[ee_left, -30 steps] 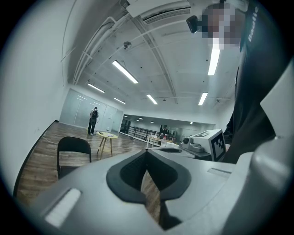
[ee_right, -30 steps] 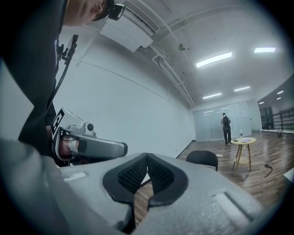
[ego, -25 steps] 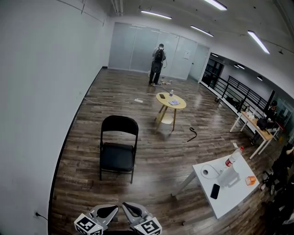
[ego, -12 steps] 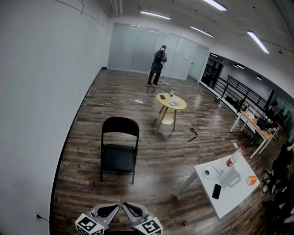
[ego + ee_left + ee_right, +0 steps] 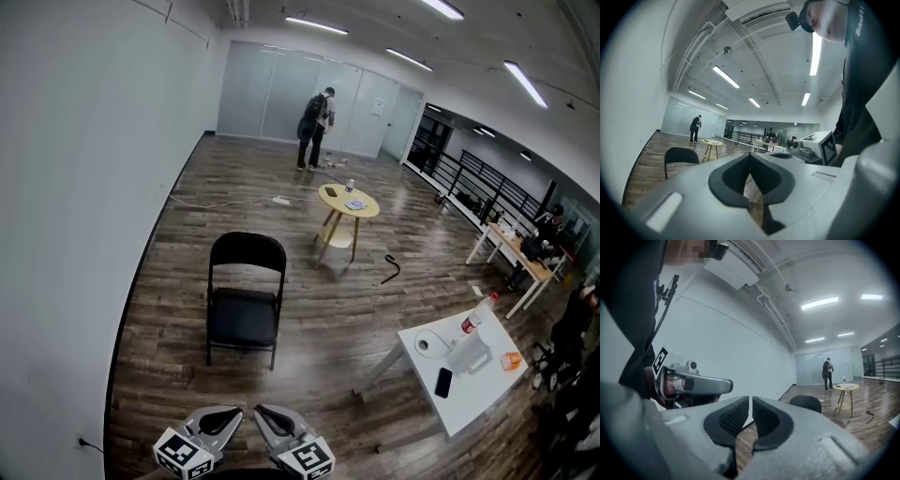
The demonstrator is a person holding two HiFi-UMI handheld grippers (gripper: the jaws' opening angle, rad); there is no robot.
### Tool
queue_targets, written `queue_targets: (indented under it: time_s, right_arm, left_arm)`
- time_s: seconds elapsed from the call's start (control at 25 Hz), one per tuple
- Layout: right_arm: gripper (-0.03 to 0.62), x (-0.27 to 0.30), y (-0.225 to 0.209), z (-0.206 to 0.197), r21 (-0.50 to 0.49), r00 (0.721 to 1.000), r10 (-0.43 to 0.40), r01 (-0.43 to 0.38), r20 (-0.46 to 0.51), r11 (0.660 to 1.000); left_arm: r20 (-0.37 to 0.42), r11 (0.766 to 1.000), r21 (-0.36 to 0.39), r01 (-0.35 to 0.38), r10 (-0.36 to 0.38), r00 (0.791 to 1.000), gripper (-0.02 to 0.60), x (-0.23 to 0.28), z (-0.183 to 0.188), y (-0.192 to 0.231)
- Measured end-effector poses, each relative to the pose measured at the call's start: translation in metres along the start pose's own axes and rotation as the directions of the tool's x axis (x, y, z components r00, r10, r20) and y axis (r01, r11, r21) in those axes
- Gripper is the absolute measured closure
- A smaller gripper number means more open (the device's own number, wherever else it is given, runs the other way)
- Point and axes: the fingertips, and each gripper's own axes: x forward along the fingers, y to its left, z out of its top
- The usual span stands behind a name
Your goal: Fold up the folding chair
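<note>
The black folding chair (image 5: 246,300) stands unfolded on the wood floor a few steps ahead, its seat down and its back toward the far wall. It also shows small in the left gripper view (image 5: 680,157) and the right gripper view (image 5: 806,402). Both grippers are held low and side by side at the bottom edge of the head view, far from the chair. My left gripper (image 5: 225,414) (image 5: 750,154) is shut with its pads touching and nothing in them. My right gripper (image 5: 267,414) (image 5: 751,398) is shut too, with only a thin slit between its pads and nothing held.
A white wall (image 5: 84,187) runs along the left. A round yellow table (image 5: 348,202) stands beyond the chair, with a black object (image 5: 390,272) on the floor near it. A white table (image 5: 450,394) with a paper roll, bottle and phone stands at right. A person (image 5: 314,117) stands by the far glass wall.
The head view has shifted a little, so the chair sits slightly lower in the picture. The far person has leaned forward. Both grippers stay side by side at the bottom edge.
</note>
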Motion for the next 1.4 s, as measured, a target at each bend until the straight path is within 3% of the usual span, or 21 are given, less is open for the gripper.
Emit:
queue_targets:
  time_s: [0.44,0.72,1.4]
  right_arm:
    - [0.569,0.011,0.007,-0.008,0.021,0.993,-0.116,0.117,-0.005,0.993]
    - [0.566,0.013,0.004,-0.012,0.018,0.993,-0.117,0.118,-0.016,0.993]
    - [0.559,0.019,-0.098,0.004,0.043,0.998,-0.064,0.063,0.028,0.997]
  left_arm:
    - [0.004,0.998,-0.031,0.05,-0.05,0.999,0.575,-0.028,-0.007,0.017]
    - [0.009,0.998,-0.04,0.043,-0.042,0.999,0.566,-0.025,-0.01,0.025]
    - [-0.025,0.997,-0.033,-0.068,0.067,0.997,0.534,0.057,-0.003,0.047]
